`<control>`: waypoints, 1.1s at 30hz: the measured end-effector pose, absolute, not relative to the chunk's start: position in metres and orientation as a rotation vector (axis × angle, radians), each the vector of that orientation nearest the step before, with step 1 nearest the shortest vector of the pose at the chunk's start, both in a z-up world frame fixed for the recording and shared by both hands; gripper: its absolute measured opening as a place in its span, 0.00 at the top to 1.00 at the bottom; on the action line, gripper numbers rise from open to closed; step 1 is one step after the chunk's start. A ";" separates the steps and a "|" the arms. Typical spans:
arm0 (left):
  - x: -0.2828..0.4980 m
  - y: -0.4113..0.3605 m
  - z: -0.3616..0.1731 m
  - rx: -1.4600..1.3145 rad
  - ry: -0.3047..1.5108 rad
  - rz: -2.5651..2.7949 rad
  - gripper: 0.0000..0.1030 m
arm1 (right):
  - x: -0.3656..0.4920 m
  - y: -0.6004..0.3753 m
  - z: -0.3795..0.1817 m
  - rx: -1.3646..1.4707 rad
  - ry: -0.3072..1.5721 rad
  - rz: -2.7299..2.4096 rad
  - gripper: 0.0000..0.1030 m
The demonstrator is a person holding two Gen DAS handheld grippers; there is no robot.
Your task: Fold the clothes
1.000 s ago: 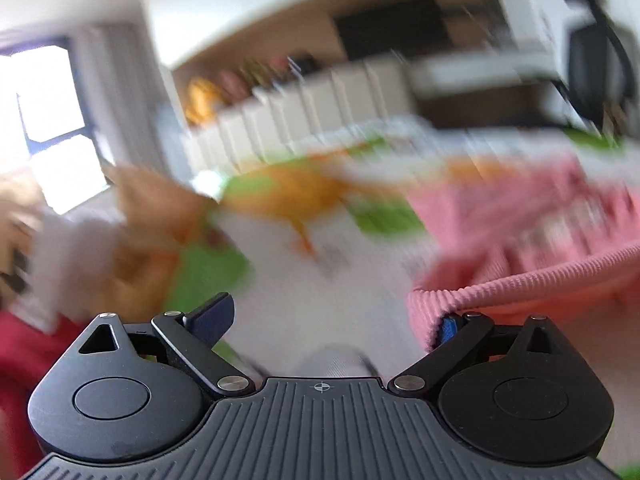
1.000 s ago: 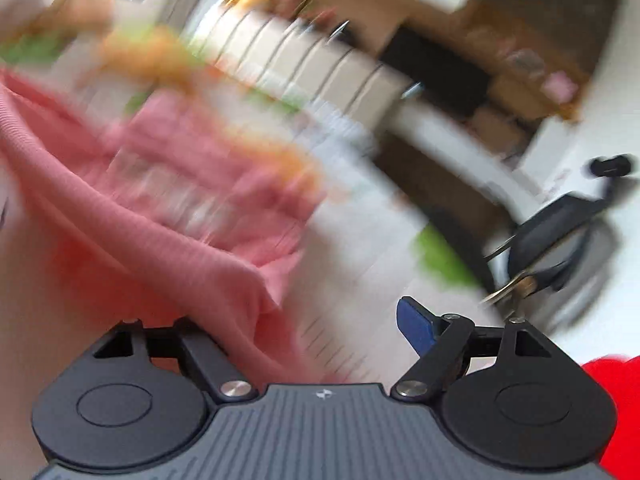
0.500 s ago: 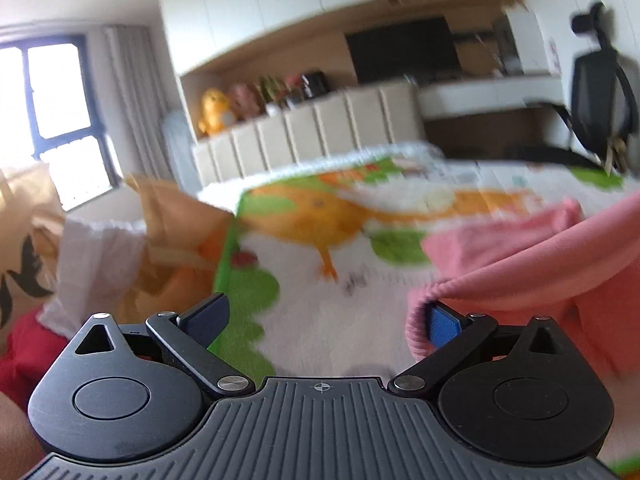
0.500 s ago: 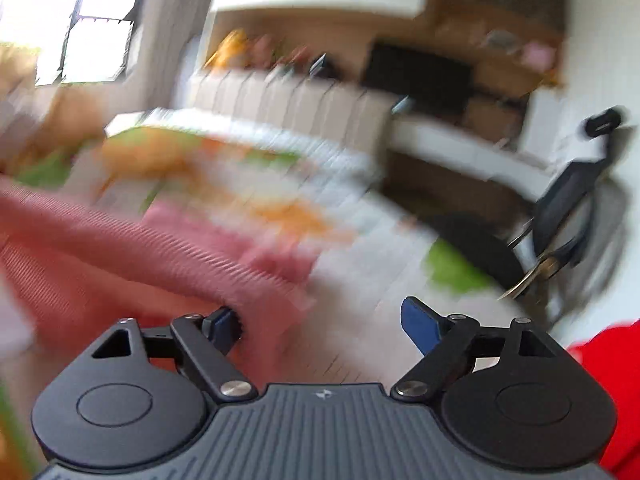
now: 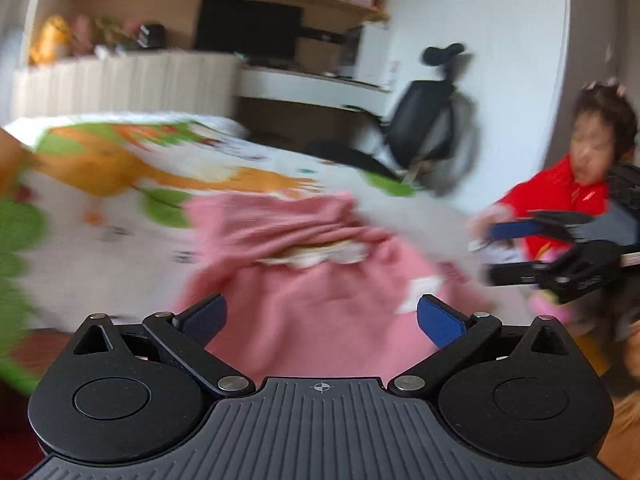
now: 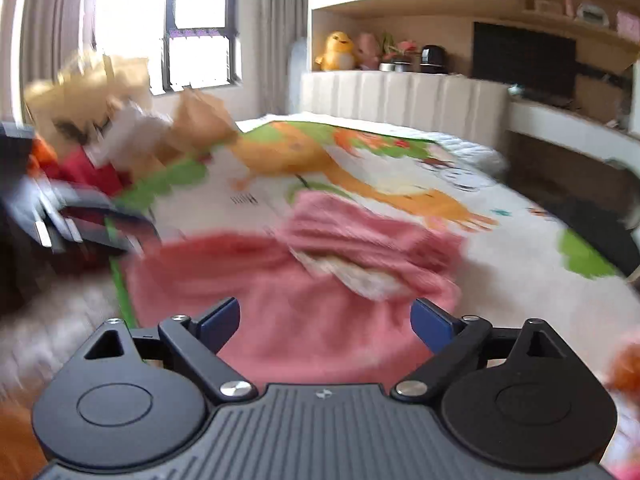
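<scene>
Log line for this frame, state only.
phase: garment released | left gripper: open, empty | right gripper: open, just opening, empty | pink garment: crumpled on mat

Bright window (image 6: 196,24) with curtains, cream padded headboard (image 6: 400,96), dark television (image 5: 248,28) under wood shelf, black office chair (image 5: 428,120).

one pink garment (image 6: 320,320), one printed bed cover (image 6: 400,184), one office chair (image 5: 424,128), one yellow plush toy (image 6: 336,50), one television (image 6: 524,60).
</scene>
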State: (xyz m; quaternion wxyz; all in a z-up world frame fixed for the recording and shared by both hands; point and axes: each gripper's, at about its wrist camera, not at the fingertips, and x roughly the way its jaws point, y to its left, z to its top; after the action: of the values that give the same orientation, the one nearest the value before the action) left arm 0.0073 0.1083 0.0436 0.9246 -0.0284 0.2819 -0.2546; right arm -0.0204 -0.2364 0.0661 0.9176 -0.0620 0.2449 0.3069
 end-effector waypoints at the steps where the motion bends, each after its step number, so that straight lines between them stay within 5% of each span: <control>1: 0.021 0.097 0.038 -0.068 0.614 -0.533 0.00 | -0.008 -0.226 0.069 -0.129 0.504 0.620 0.10; 13: 0.169 0.112 0.053 -0.378 0.663 -0.288 0.00 | 0.189 -0.175 0.078 -0.026 0.536 0.480 0.10; 18: 0.215 0.104 0.040 -0.402 0.695 -0.348 0.00 | 0.260 -0.186 0.049 -0.022 0.638 0.449 0.45; 24: 0.256 0.105 -0.017 -0.341 0.887 -0.195 0.00 | 0.287 -0.195 -0.017 -0.194 0.818 0.387 0.41; 33: 0.242 0.113 -0.014 -0.324 0.847 -0.172 0.00 | 0.315 -0.149 -0.005 -0.168 0.790 0.520 0.41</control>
State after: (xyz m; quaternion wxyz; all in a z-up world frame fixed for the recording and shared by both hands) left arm 0.2419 0.1133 -0.0137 0.8953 -0.1565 0.4088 -0.0832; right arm 0.3150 -0.1493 -0.0048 0.8868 -0.0806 0.3801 0.2502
